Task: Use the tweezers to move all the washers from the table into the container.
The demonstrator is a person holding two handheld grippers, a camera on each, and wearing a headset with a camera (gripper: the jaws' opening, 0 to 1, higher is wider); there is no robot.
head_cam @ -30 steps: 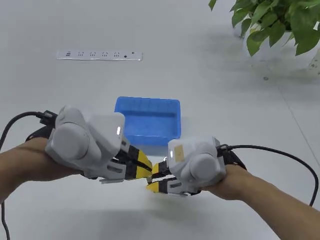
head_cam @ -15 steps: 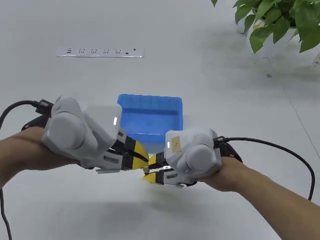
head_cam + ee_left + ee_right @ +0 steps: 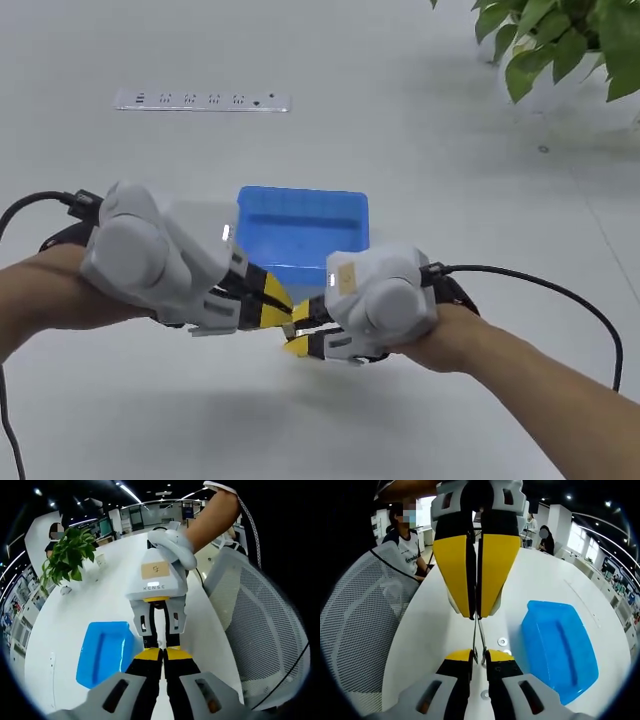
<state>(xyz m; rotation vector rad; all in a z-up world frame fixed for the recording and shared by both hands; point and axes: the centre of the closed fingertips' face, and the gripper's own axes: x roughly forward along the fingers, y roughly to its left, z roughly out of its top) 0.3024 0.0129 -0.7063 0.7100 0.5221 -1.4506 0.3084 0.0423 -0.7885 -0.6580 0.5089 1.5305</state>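
My two grippers meet tip to tip just in front of the blue container (image 3: 300, 196). In the right gripper view, thin metal tweezers (image 3: 477, 635) run from the left gripper (image 3: 476, 615), whose yellow jaws are shut on them, down into my right gripper (image 3: 479, 656), whose jaws press on the tweezer legs. Two washers (image 3: 503, 641) (image 3: 484, 694) lie on the white table beside the container (image 3: 532, 630). In the head view the left gripper (image 3: 283, 305) sits at left and the right gripper (image 3: 297, 340) at right. The left gripper view looks along its own shut jaws (image 3: 163, 652).
A white power strip (image 3: 203, 100) lies at the far side of the table and a potted plant (image 3: 560, 40) stands at the far right. Cables trail from both grippers. A mesh chair (image 3: 365, 620) and seated people are beyond the table edge.
The two grippers have drawn closer, so their tips now meet. The head camera has shifted slightly; the container has stayed in place.
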